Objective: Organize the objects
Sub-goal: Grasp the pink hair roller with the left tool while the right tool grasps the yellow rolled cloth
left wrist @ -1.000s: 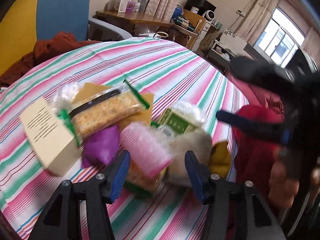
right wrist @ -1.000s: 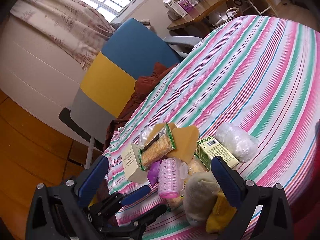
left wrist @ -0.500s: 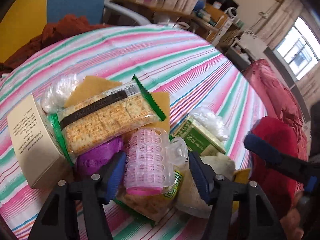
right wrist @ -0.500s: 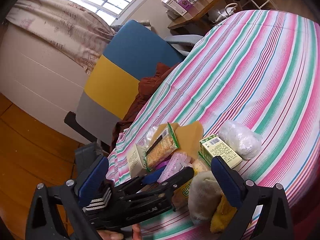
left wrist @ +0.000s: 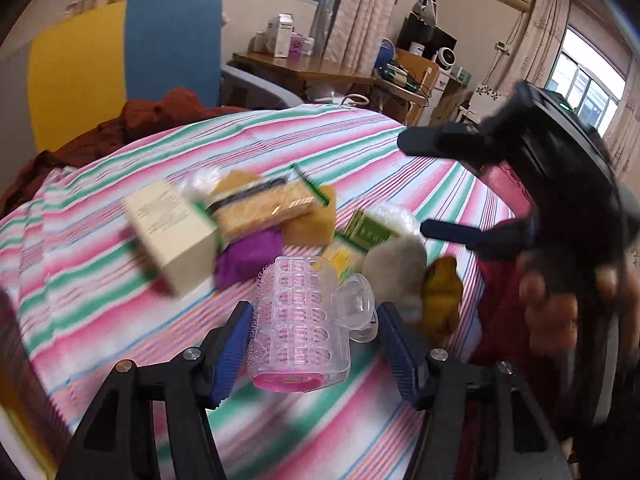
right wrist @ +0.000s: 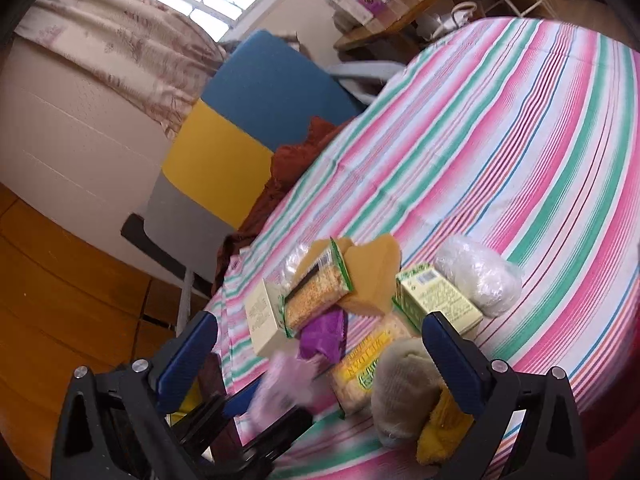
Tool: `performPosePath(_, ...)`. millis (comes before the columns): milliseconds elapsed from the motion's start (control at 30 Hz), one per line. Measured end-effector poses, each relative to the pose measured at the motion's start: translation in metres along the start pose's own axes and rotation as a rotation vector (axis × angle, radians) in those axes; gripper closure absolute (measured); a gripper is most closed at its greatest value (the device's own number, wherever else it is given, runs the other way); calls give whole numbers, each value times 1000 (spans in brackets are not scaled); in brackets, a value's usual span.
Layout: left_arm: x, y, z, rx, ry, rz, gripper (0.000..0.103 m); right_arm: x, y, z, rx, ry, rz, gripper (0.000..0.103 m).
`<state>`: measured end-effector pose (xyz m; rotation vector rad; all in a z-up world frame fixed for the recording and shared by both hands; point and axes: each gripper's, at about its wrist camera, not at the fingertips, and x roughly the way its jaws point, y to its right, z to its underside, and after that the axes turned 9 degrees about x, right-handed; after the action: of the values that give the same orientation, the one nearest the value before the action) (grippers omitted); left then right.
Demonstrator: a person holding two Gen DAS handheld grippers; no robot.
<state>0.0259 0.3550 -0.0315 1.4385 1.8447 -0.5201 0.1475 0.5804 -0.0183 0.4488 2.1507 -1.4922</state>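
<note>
From the left wrist camera, the left gripper [left wrist: 316, 340] holds the pink ribbed plastic hair roller with its clear clip [left wrist: 304, 320] lifted off the pile, the jaws set fairly wide around it. The left blue pad [left wrist: 234, 344] presses the roller's side, while the right pad seems to meet only the clear clip — my worry is the roller twisting or slipping out onto the striped pink-and-green tablecloth [left wrist: 280, 148].

From the right wrist camera, the right gripper [right wrist: 320, 354] stands wide and empty above the beige plush lump [right wrist: 404, 384] and the yellow cracker packet [right wrist: 366, 364] — a careless drop could scatter that heap. The roller shows as a pink blur at lower left.
</note>
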Motion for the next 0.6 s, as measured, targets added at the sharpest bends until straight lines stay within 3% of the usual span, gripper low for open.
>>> performPosePath(100, -18, -8, 17, -21, 10, -8, 39, 7, 1, -1, 3, -79, 2, 0)
performPosePath(167, -28, -13, 27, -42, 19, -11, 39, 11, -4, -1, -44, -149, 47, 0)
performPosePath(467, -68, -19, 49, -82, 95, 7, 39, 10, -11, 12, -355, -302, 439, 0)
performPosePath(600, -83, -23, 55, -107, 130, 13, 39, 26, -8, 36, -530, -452, 553, 3)
